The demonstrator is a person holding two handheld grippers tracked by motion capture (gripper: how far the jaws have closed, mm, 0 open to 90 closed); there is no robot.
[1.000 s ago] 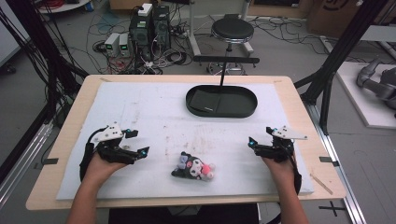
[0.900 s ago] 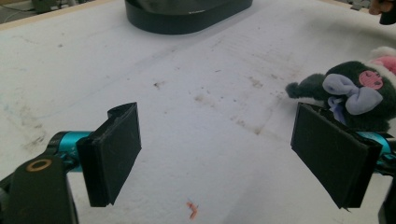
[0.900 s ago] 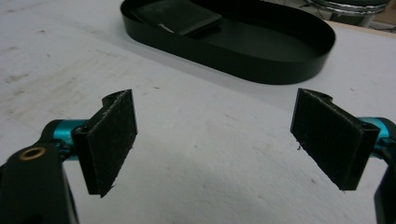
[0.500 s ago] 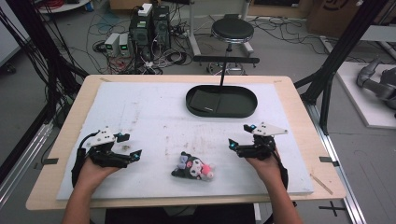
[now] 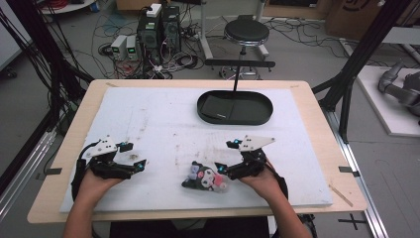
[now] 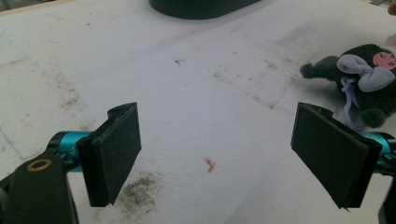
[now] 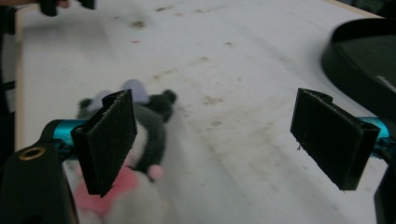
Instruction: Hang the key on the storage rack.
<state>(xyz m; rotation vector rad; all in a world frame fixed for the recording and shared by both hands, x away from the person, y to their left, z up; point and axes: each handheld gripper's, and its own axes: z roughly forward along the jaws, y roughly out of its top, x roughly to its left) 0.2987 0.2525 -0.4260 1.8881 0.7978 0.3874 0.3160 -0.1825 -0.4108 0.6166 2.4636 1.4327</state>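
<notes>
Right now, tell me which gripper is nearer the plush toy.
The right gripper. Its jaws stand open right beside the plush toy, one jaw over it in the right gripper view. The left gripper is open too, but well off to the toy's left.

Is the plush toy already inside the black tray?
No, the plush toy lies on the white mat, well short of the black tray.

The small black plush toy [image 5: 204, 178] with a lilac bow, a pink face patch and pale grey and pink parts (its details are blurred in the right gripper view [image 7: 140, 140]) lies flat on its side on the white mat. It rests well apart from the black oval tray [image 5: 235, 107], toward the near edge of the table. In the left gripper view [image 6: 364, 84] its bow and a thin lilac cord trail across the dark fur.
</notes>
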